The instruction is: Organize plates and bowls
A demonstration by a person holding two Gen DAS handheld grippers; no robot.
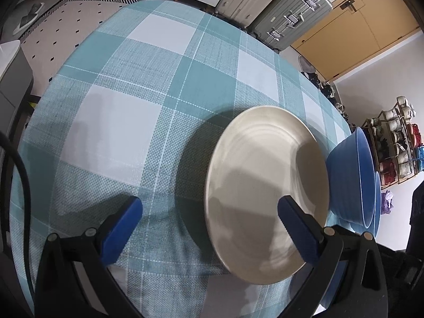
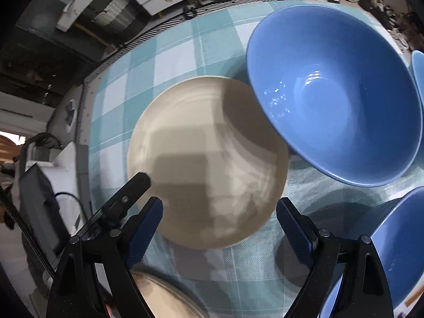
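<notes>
Your left gripper [image 1: 209, 214] is standing released, fingers wide apart, with nothing between them; its right finger is overlapping the cream plate [image 1: 265, 193] in the lower right of that view, contact unclear. Your right gripper [image 2: 220, 212] is likewise hanging open and empty over the same cream plate [image 2: 206, 161], which is lying on the checked table [image 2: 238, 265] at frame centre. Only the right view is showing the inside of the large blue bowl [image 2: 336, 95] at upper right, its edge overlapping the plate's rim, plus a second blue bowl [image 2: 397, 249] at lower right and another cream plate [image 2: 164, 299] at the bottom edge. The left view is showing the blue bowl [image 1: 347, 175] from the side, and beyond it a suitcase [image 1: 288, 16] and shoe rack [image 1: 394, 137].
</notes>
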